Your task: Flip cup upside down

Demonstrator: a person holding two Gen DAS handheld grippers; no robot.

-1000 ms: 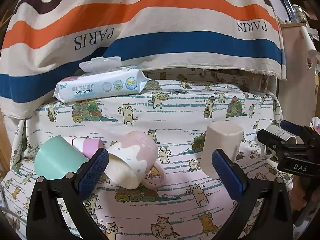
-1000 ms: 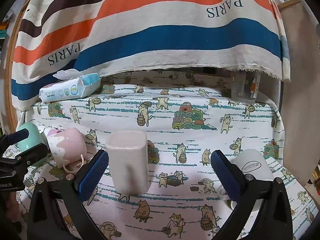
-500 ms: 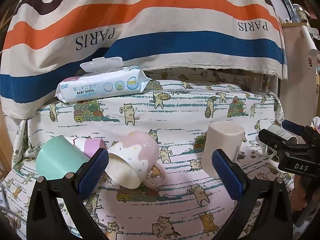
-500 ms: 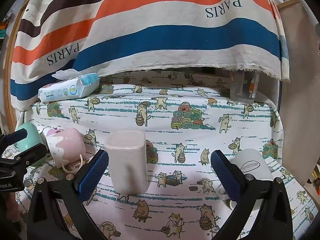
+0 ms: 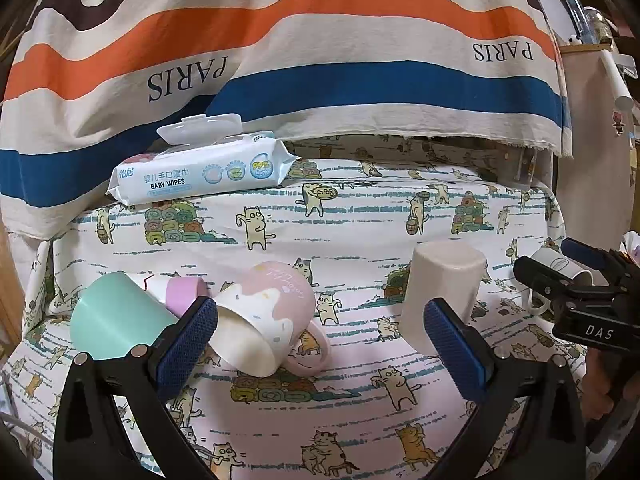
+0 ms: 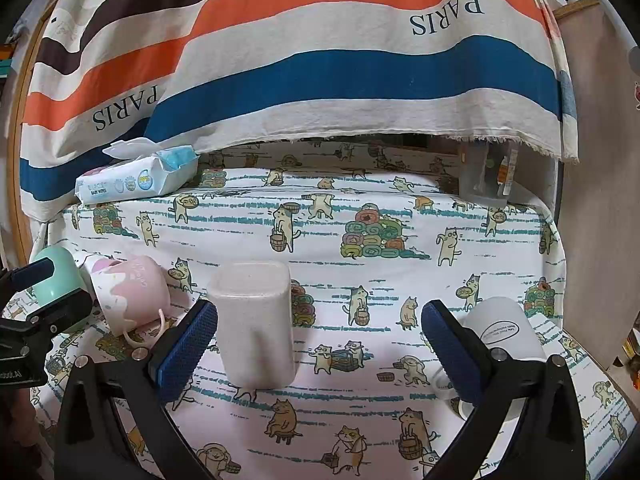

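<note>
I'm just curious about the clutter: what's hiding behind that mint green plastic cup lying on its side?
Behind the mint green plastic cup a lilac-rimmed white cup pokes out. Most of it is covered.

Striped cloth (image 5: 320,60) at the back: "PARIS" printed twice, upside down, legible in both views. Wipes pack (image 5: 200,172): "BABY WIPES", Chinese characters above it, "99%" in a round badge. Right hand-held gripper (image 5: 576,292), seen from left wrist view: "DAS" on its body. White mug (image 6: 500,328): oval label, print too small to read.
</note>
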